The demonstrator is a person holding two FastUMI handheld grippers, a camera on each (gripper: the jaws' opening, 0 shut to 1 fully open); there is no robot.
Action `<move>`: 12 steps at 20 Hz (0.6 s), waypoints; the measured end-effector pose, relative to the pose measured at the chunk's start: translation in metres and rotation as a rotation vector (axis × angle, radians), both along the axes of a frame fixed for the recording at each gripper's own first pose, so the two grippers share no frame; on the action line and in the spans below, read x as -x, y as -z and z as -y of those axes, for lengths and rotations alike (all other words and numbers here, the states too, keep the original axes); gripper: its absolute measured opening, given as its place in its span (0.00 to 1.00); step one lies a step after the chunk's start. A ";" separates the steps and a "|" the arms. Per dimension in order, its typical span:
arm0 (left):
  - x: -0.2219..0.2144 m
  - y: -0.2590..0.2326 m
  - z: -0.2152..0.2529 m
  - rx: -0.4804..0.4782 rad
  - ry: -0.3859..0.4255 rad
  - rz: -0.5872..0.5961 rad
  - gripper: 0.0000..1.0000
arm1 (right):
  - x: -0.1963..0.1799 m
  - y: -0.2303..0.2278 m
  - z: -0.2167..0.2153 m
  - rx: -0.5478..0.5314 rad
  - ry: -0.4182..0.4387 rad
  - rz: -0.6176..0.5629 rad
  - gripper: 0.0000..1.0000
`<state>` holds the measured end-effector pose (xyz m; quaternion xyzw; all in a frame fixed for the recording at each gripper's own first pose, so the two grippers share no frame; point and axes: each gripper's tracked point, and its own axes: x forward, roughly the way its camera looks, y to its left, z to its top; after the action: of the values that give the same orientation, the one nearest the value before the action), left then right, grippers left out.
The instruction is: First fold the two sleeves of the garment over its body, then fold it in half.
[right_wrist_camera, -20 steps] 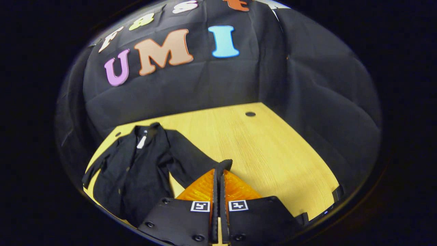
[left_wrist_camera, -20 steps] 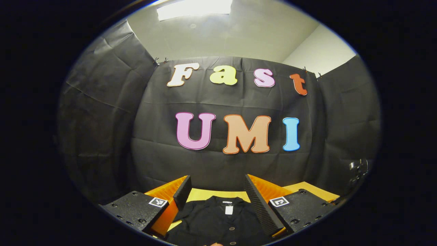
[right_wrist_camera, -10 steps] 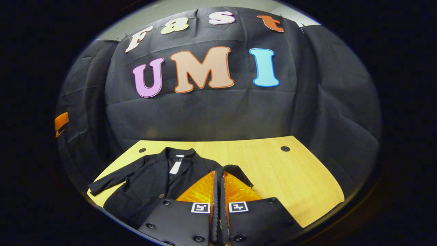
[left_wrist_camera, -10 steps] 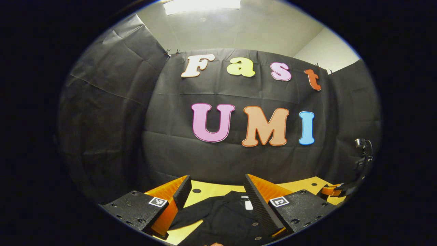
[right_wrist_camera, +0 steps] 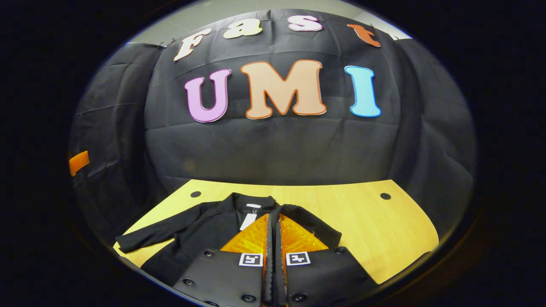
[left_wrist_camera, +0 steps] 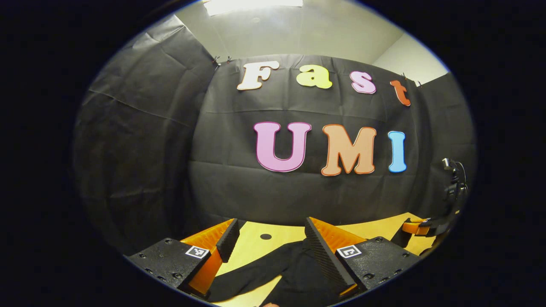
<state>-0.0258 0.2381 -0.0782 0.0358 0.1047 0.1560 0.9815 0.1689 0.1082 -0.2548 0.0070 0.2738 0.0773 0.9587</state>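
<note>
Below the closed right hand-held gripper (right_wrist_camera: 273, 221) lies the garment (right_wrist_camera: 200, 230).

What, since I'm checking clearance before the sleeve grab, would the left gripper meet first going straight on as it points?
Probably the black cloth wall. The open left gripper points almost level, so the garment and table lie below its line, though depth is unclear.

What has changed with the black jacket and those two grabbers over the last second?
The right gripper, jaws closed on the sleeve, has carried it from out on the table in over the jacket body. The left gripper swung toward the other sleeve. Its jaws stayed open and that sleeve stayed spread out.
</note>
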 end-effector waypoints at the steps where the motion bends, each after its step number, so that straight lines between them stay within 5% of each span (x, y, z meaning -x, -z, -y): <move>1: 0.002 0.003 -0.009 -0.002 -0.010 -0.005 0.92 | -0.003 0.001 -0.012 0.004 -0.015 0.004 0.06; 12: 0.043 0.033 -0.098 0.023 -0.159 -0.085 0.92 | -0.029 0.038 -0.130 0.037 -0.162 -0.072 0.05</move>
<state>-0.0685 0.3359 -0.1109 0.0227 0.1504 0.2308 0.9610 0.1979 0.2377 -0.2925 -0.0302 0.3093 0.1493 0.9387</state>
